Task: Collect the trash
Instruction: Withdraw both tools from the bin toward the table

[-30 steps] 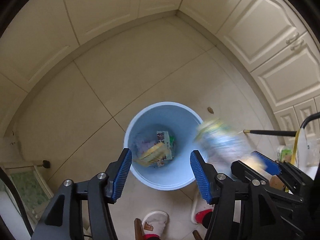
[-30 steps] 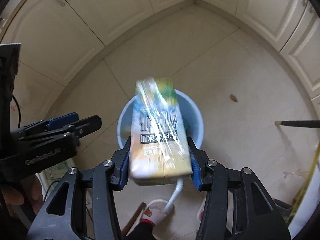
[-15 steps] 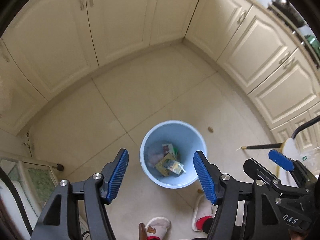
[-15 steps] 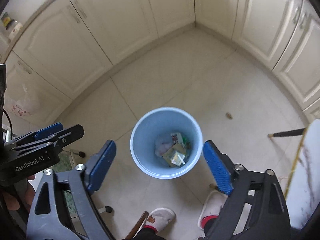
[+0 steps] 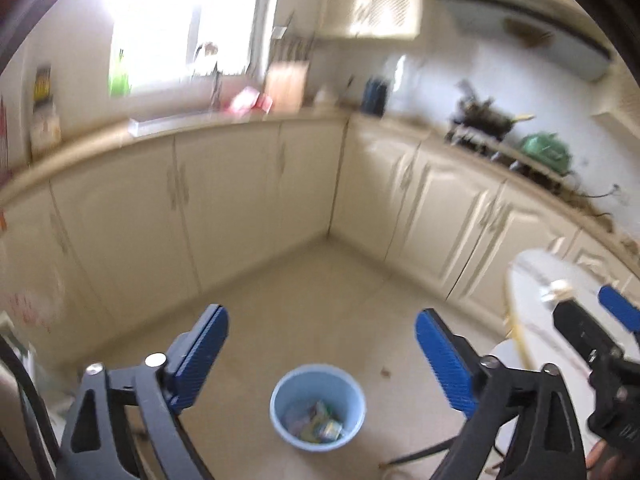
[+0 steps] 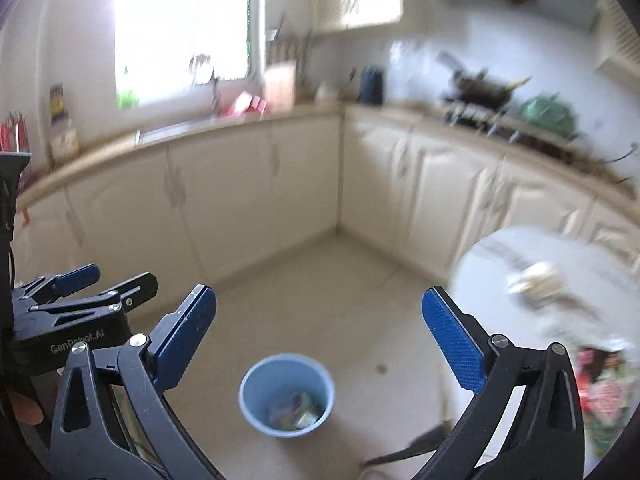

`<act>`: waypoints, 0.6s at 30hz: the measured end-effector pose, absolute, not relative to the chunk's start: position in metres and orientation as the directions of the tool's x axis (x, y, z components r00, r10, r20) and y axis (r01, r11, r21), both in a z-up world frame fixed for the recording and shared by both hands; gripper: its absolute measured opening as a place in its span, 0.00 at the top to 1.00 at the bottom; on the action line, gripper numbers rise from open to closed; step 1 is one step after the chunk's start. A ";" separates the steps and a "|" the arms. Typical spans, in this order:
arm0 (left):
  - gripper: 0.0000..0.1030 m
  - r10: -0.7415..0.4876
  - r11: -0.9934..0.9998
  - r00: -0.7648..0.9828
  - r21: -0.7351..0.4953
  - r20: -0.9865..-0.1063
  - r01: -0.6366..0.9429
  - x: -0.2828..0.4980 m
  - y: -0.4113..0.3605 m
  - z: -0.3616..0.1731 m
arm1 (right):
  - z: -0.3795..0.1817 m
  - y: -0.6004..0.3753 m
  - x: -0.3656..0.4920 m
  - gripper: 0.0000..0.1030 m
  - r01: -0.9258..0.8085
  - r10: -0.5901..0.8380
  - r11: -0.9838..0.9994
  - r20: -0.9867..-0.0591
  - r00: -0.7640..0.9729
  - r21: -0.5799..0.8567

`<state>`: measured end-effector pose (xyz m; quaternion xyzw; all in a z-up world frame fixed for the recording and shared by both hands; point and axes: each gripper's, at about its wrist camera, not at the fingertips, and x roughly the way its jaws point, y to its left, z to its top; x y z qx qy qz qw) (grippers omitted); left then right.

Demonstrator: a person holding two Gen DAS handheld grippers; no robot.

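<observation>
A light blue bin (image 5: 277, 402) stands on the tiled floor far below, with several wrappers and a carton (image 5: 318, 426) inside. My left gripper (image 5: 320, 312) hangs high above it, its jaws opening wide with nothing between them. In the right wrist view the same bin (image 6: 245, 394) lies low between the fingers of my right gripper (image 6: 318, 292), whose jaws are also opening and hold nothing. At the right stands a white round table (image 6: 492, 256) with crumpled paper (image 6: 536, 278) and a colourful wrapper (image 6: 604, 388) on it.
Cream cabinets (image 5: 248, 208) wrap around the corner behind the bin, under a counter with a knife block, pans and a green kettle (image 5: 546, 152). A small scrap (image 6: 382, 368) lies on the floor right of the bin. A dark handle (image 6: 412, 446) lies near the table's foot.
The right gripper let go of the carton, which dropped into the bin. Both grippers then rose and tilted up, so the bin shrank and the counters came into view. Both jaws widened.
</observation>
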<state>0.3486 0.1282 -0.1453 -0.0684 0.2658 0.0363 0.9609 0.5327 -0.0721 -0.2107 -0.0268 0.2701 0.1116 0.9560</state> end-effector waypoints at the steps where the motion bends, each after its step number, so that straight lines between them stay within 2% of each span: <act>1: 0.07 0.037 0.991 0.876 -0.095 -0.480 -0.094 0.337 0.113 -0.143 | -0.196 -0.082 0.520 0.00 -0.208 0.183 0.978 -0.490 0.852 0.004; 6: 0.02 -0.002 0.997 0.946 -0.078 -0.325 -0.024 0.273 0.046 -0.125 | -0.128 -0.112 0.460 0.00 -0.120 0.099 0.992 -0.336 0.937 -0.040; 11: 0.01 -0.036 0.999 0.988 -0.046 -0.150 0.029 0.219 -0.012 -0.108 | -0.086 -0.140 0.402 0.00 -0.022 0.010 0.998 -0.215 0.977 -0.053; 14: 0.01 -0.073 0.997 0.992 -0.029 -0.099 0.071 0.197 -0.046 -0.108 | -0.075 -0.158 0.375 0.00 0.031 -0.038 0.998 -0.166 0.985 -0.047; 18: 0.01 -0.132 0.991 0.988 -0.024 -0.078 0.130 0.178 -0.077 -0.114 | -0.070 -0.183 0.350 0.00 0.097 -0.100 0.995 -0.130 0.986 -0.035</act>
